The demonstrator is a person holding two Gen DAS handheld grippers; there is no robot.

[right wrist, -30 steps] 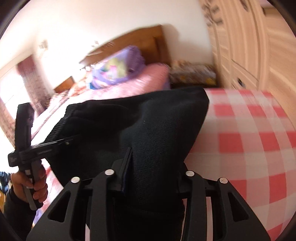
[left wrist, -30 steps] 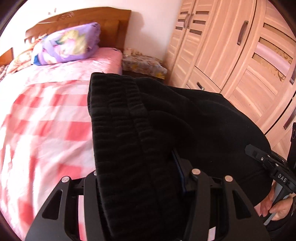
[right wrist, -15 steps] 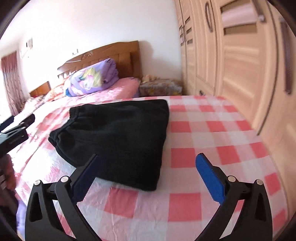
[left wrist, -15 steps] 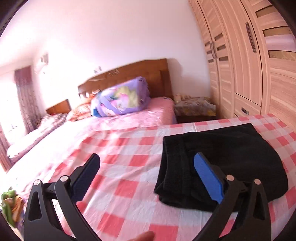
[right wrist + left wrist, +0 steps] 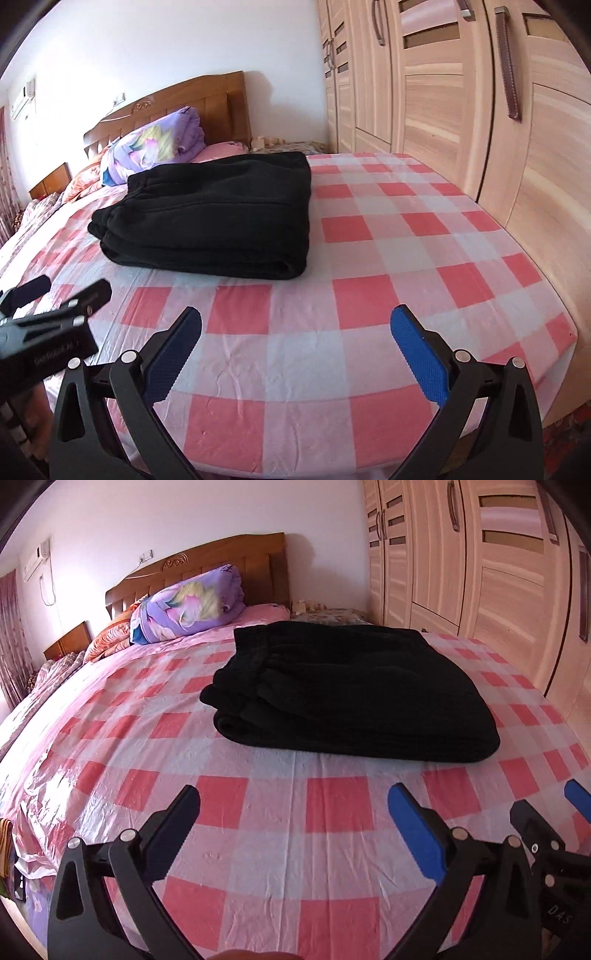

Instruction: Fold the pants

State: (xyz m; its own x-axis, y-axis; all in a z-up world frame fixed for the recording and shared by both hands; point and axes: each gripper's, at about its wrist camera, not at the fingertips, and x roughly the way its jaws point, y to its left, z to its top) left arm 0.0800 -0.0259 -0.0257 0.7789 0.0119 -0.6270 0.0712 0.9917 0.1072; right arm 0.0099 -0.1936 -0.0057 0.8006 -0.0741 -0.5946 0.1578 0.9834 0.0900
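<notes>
Each black plastic two-finger gripper, left (image 5: 293, 808) and right (image 5: 295, 328), carries blue ribbed pads (image 5: 419, 356) inside its fingers. Silver round screws (image 5: 460, 833) sit at the finger joints, with pale lettering on the body behind.

One folded pair of black pants (image 5: 354, 698) ahead of two tools, one rolled quilt (image 5: 188, 605) beyond, one bed (image 5: 258, 812).

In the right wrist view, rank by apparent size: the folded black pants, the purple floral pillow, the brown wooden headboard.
1. Folded black pants, clearly largest, though also nearest the camera.
2. Brown wooden headboard.
3. Purple floral pillow, partly hidden by the pants; close to the headboard, so that order is unsure.
</notes>
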